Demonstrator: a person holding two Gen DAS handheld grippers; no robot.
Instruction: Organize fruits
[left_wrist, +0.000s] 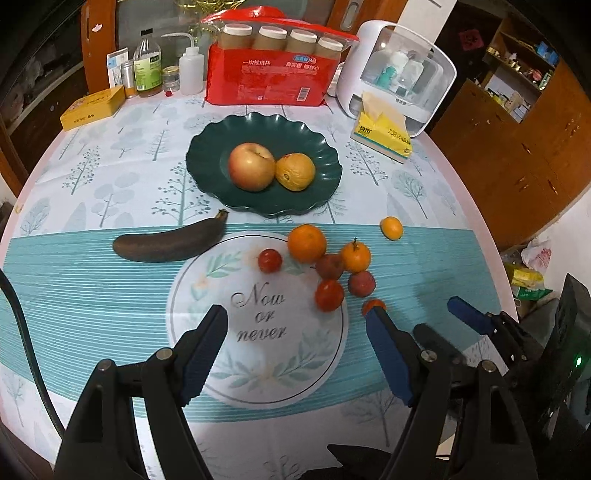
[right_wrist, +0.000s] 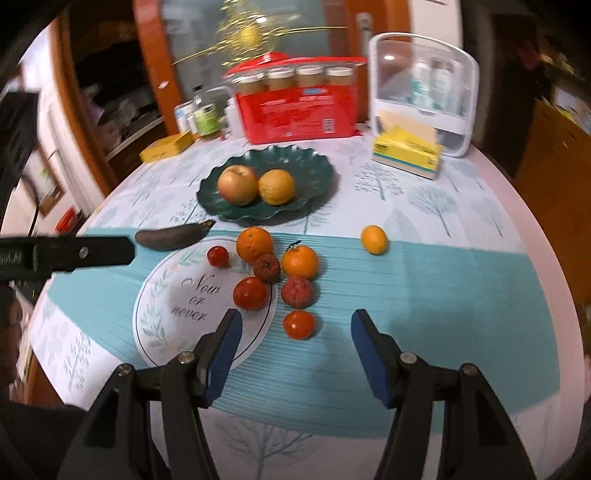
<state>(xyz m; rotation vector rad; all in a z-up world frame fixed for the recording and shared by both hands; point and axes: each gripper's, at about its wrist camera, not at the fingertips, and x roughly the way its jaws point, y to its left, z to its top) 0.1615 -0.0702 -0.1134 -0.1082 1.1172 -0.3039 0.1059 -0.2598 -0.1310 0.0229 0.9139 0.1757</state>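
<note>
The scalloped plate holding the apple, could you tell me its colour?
Dark green plate, clearest in the left wrist view.

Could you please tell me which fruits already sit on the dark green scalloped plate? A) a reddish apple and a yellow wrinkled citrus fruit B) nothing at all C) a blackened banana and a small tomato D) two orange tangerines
A: the dark green scalloped plate holds only the reddish apple and the yellow wrinkled citrus fruit, side by side.

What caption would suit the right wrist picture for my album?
Open right claw above a small tomato among loose fruit; an apple and an orange already sit on the green plate.
</note>
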